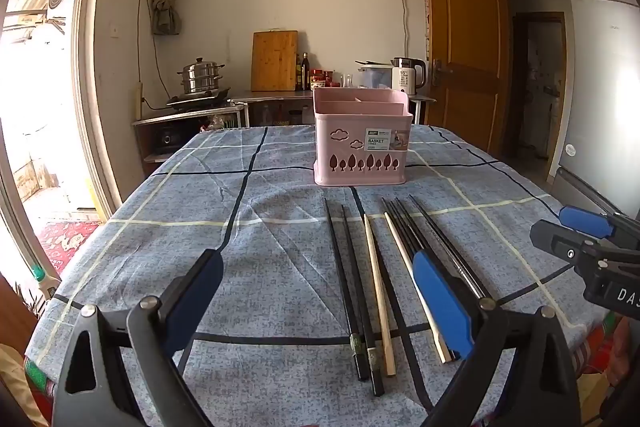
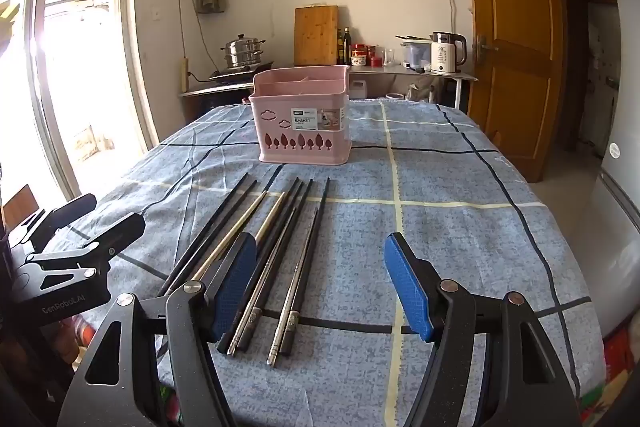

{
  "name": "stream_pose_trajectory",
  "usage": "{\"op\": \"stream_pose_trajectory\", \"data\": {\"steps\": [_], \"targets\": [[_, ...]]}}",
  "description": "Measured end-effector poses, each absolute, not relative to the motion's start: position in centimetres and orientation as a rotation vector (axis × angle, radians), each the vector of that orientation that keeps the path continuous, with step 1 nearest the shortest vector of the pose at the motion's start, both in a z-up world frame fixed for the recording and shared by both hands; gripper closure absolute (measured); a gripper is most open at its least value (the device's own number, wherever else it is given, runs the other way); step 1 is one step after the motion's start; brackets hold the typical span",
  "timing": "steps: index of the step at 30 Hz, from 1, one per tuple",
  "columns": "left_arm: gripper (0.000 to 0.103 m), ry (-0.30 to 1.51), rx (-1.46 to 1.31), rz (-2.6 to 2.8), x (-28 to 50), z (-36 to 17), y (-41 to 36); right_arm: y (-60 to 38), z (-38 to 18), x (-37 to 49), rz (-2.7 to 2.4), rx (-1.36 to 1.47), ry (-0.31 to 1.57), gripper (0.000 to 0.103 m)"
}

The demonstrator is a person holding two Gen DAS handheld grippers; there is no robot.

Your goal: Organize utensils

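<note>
A pink utensil basket (image 1: pixel 362 139) with inner dividers stands upright on the blue checked tablecloth (image 1: pixel 160 227); it also shows in the right wrist view (image 2: pixel 304 119). Several chopsticks lie side by side in front of it: black ones (image 1: pixel 352 291), wooden ones (image 1: pixel 378 299) and metal-ended ones (image 2: pixel 290 307). My left gripper (image 1: pixel 320 303) is open and empty, low over the cloth, with the chopsticks between and under its fingers. My right gripper (image 2: pixel 320 283) is open and empty over the metal-ended chopsticks.
Behind the table a counter holds a steel pot (image 1: pixel 201 75), a cutting board (image 1: pixel 274 61), bottles and a kettle (image 1: pixel 406 75). A wooden door (image 1: pixel 460 43) and a fridge (image 1: pixel 600 99) stand at right. A bright doorway is at left.
</note>
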State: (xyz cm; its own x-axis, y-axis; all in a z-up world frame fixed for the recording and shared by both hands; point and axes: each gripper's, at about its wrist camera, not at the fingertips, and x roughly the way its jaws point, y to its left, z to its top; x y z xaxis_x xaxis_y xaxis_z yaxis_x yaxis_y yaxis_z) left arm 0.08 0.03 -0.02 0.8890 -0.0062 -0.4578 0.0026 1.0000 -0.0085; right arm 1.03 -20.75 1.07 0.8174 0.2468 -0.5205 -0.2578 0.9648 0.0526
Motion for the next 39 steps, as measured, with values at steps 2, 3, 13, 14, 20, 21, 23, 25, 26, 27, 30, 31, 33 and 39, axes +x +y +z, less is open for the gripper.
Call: {"op": "stream_pose_trajectory", "data": {"steps": [2,3,13,14,20,21,23,25,26,27,30,31,33,39], "targets": [[0.006,0.474,-0.005,-0.002,0.1,0.0,0.0,-20.7,1.1,0.9,0.267,-0.024,0.564,0.036],[0.006,0.472,-0.005,-0.001,0.2,0.0,0.1,-20.6,1.1,0.8,0.267,-0.025,0.563,0.036],[0.006,0.459,-0.006,-0.011,-0.1,0.1,-0.3,-20.7,1.6,0.5,0.268,-0.023,0.551,0.036],[0.006,0.458,-0.008,-0.012,-0.2,0.2,-0.2,-20.7,1.6,0.6,0.268,-0.024,0.552,0.036],[0.006,0.455,-0.009,-0.014,-0.3,0.3,-0.1,-20.7,1.5,0.6,0.268,-0.022,0.546,0.036],[0.006,0.455,-0.008,-0.014,-0.3,0.3,-0.2,-20.6,1.5,0.6,0.268,-0.023,0.547,0.036],[0.006,0.455,-0.008,-0.013,-0.3,0.3,-0.2,-20.6,1.5,0.6,0.269,-0.021,0.548,0.036],[0.006,0.455,-0.009,-0.014,-0.3,0.3,-0.2,-20.7,1.5,0.5,0.269,-0.022,0.547,0.036],[0.006,0.454,-0.009,-0.014,-0.3,0.4,-0.1,-20.7,1.6,0.4,0.269,-0.023,0.546,0.036],[0.006,0.454,-0.009,-0.014,-0.3,0.4,-0.1,-20.6,1.6,0.4,0.269,-0.024,0.545,0.036],[0.006,0.450,-0.010,-0.014,-0.5,0.6,-0.3,-20.5,1.5,0.4,0.267,-0.026,0.545,0.036],[0.006,0.450,-0.010,-0.014,-0.6,0.7,-0.3,-20.5,1.5,0.4,0.268,-0.026,0.546,0.036],[0.006,0.447,-0.011,-0.015,-0.8,0.9,-0.4,-20.4,1.5,0.3,0.266,-0.026,0.548,0.036],[0.006,0.448,-0.012,-0.019,-0.9,1.1,-0.5,-20.5,1.4,0.2,0.267,-0.027,0.547,0.036]]}}
